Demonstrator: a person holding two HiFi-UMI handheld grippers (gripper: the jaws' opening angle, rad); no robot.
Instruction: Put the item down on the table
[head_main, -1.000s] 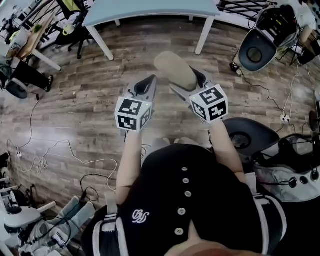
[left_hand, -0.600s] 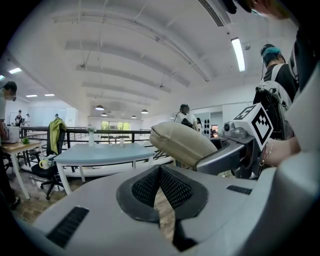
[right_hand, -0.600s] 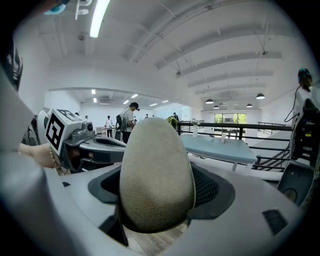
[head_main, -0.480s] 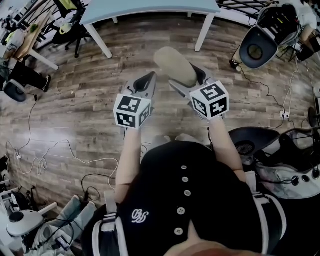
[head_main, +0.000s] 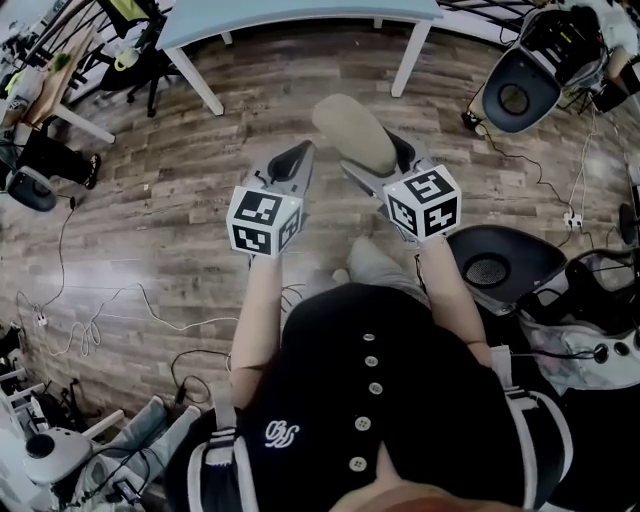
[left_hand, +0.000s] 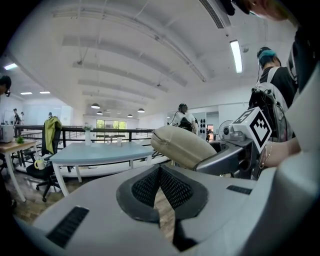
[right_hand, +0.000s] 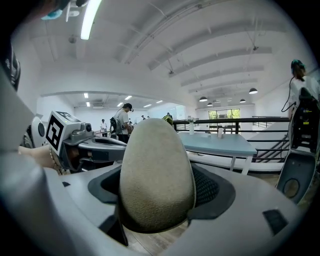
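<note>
A beige oval pouch (head_main: 354, 132) sticks out forward from my right gripper (head_main: 385, 165), whose jaws are shut on its near end. In the right gripper view the pouch (right_hand: 156, 172) fills the middle between the jaws. My left gripper (head_main: 297, 165) is beside it on the left, shut with nothing between its jaws; its view shows the pouch (left_hand: 182, 146) and the right gripper (left_hand: 235, 152) to its right. The light blue table (head_main: 300, 18) stands ahead, beyond both grippers, and also shows as the table (left_hand: 97, 152) and the table (right_hand: 220, 144) in the gripper views.
Wooden floor lies under both grippers. A white fan (head_main: 515, 92) stands at the right, a dark round base (head_main: 492, 265) nearer. Cables run over the floor (head_main: 110, 310) at the left. Office chairs (head_main: 135, 70) and a side table (head_main: 50, 85) stand far left. People stand in the background (right_hand: 121, 122).
Both grippers and the pouch hold nearly the same place in view. The floor and surroundings have shifted slightly as the head moved.
</note>
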